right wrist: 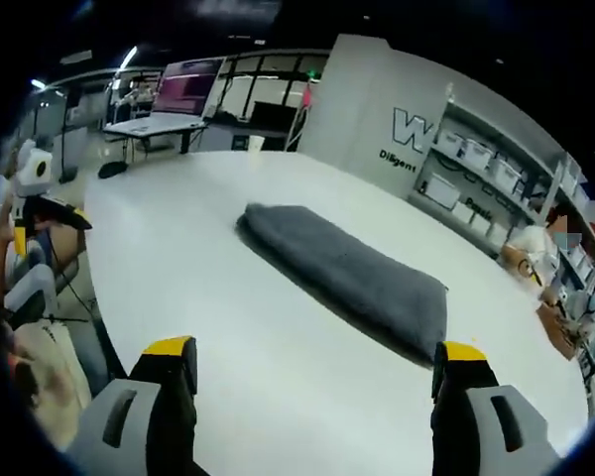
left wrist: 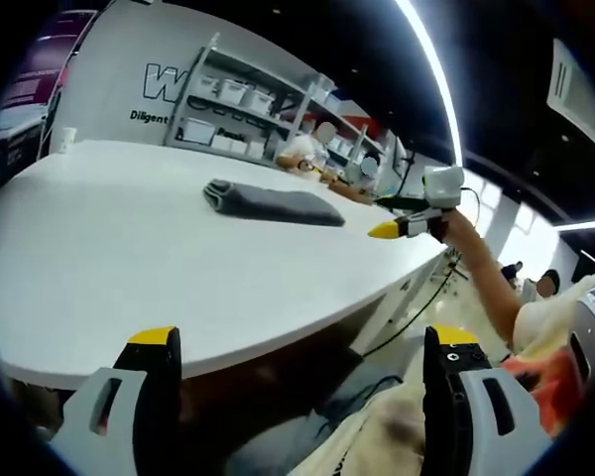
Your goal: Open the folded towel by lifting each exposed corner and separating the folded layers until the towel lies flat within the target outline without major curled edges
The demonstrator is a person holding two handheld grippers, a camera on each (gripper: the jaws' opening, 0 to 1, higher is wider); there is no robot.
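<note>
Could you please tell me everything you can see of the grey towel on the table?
The towel is dark grey, with a soft, thick, terry-like look. It is still folded into a long, narrow bundle, with rounded layered edges at one end. It lies flat on the white table, well in from the edge. Nothing else touches it: the right gripper is open, short of it, and the left gripper is farther back.

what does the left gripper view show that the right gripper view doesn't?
Left gripper view alone: the right gripper coming in from the right, yellow tips over the table edge near the towel, held on a person's arm; a white cup at the far table edge.
Right gripper view alone: a desk with a monitor in the background.
Both: the folded grey towel lying untouched on the white table, the shelving unit, and each view's own jaws wide open and empty.
</note>
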